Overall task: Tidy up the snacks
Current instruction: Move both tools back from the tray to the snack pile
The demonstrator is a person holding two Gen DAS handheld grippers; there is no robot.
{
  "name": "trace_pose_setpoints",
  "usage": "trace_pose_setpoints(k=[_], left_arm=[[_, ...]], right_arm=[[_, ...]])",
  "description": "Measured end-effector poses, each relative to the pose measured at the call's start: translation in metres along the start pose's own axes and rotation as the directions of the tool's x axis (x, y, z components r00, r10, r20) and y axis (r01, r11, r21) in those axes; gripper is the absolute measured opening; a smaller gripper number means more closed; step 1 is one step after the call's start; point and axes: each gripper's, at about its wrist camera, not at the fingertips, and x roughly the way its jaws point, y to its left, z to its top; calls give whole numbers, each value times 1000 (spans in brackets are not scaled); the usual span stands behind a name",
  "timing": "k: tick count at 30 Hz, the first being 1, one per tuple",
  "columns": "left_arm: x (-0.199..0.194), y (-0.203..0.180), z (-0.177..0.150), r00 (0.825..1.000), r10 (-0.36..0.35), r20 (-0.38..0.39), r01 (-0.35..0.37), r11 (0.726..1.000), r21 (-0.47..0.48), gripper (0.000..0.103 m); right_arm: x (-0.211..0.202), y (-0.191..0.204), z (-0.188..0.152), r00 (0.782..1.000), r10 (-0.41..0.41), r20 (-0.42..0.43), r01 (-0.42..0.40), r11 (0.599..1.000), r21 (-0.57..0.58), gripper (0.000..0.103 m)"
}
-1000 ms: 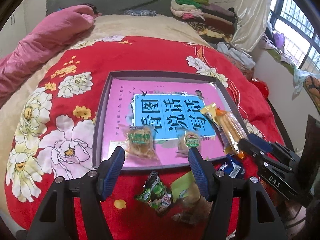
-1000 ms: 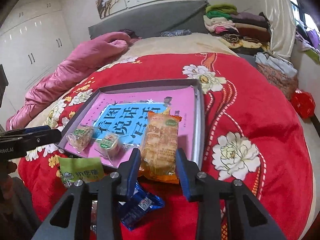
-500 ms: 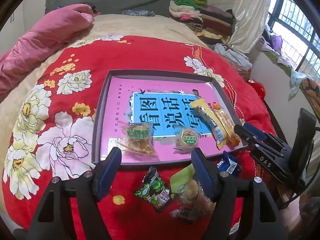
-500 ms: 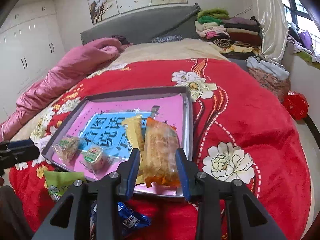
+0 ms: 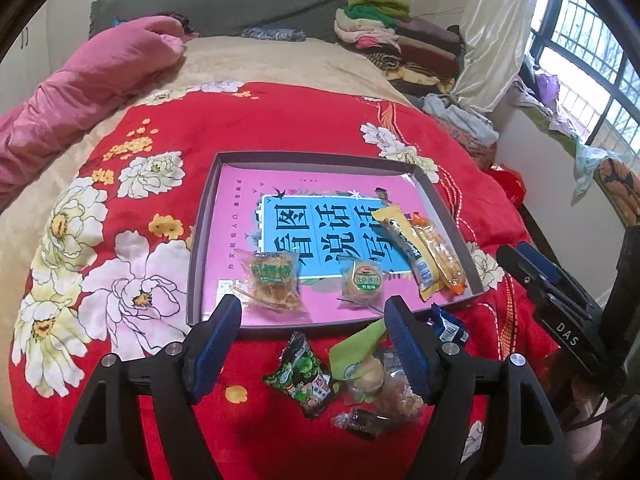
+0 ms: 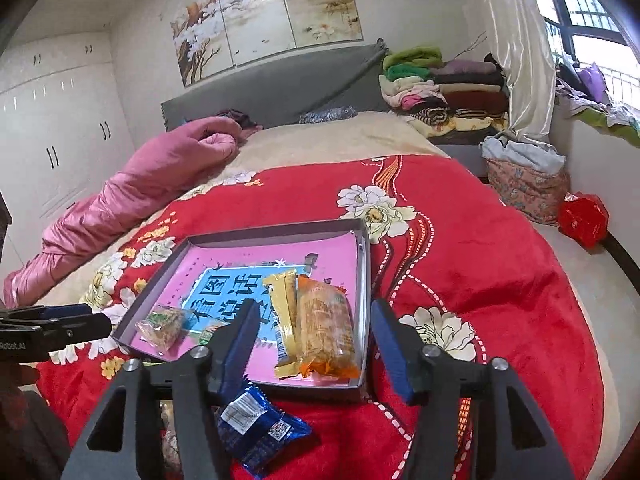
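The tray (image 6: 362,264) holds four snacks; the orange packet (image 6: 326,326) lies lengthwise toward the headboard. The right gripper (image 6: 312,340) jaws are opening, empty; the left gripper (image 5: 312,340) jaws stand wide, empty.

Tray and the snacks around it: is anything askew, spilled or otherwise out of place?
Nothing looks spilled or damaged. Four packets lie inside the tray; the orange-ended biscuit pack rests against the yellow packet. Still loose on the red blanket outside it: a green packet, a blue packet and a small heap of clear-wrapped snacks.
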Motion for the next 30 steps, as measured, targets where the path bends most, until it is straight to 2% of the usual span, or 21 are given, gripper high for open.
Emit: trace_pose_setpoints(k=[17,30], left_arm=[[-30,10,-12,999,22,29,-22,1000,15,76],[-33,11,-26,1000,13,11,-14,1000,25,78]], right_arm=[[-39,24,-13,999,22,34,-20,999,-46,70],[-52,23,-24,999,34,-3,-34,999,-17,73]])
